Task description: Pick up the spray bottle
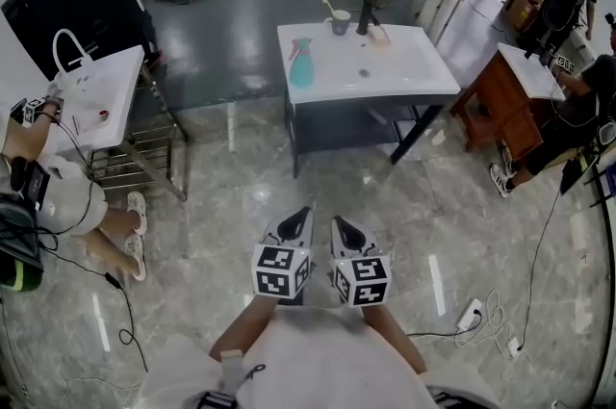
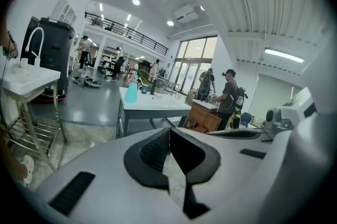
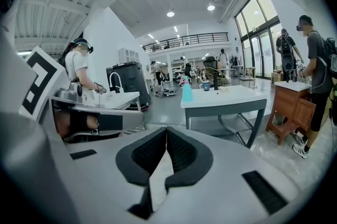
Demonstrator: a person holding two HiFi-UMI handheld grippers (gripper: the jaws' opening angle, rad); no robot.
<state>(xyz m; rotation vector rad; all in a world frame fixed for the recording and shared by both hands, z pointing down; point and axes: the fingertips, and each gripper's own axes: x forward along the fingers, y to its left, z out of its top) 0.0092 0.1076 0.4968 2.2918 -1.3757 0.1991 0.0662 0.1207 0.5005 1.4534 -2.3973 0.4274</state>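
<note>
A teal spray bottle [image 1: 301, 63] with a pink trigger head stands upright near the left edge of a white sink-top table [image 1: 404, 70]. It also shows far off in the left gripper view, spray bottle [image 2: 131, 91], and in the right gripper view, spray bottle [image 3: 186, 90]. My left gripper [image 1: 305, 214] and right gripper [image 1: 337, 224] are side by side over the marble floor, well short of the table. Both are shut with nothing between the jaws, left gripper [image 2: 169, 129], right gripper [image 3: 167, 129].
On the same table stand a dark cup [image 1: 340, 22] and a black faucet [image 1: 365, 15]. A second white sink [image 1: 101, 94] on a metal rack is at the left with a person beside it. A wooden cabinet [image 1: 505, 99] and people stand at the right. Cables [image 1: 486, 316] lie on the floor.
</note>
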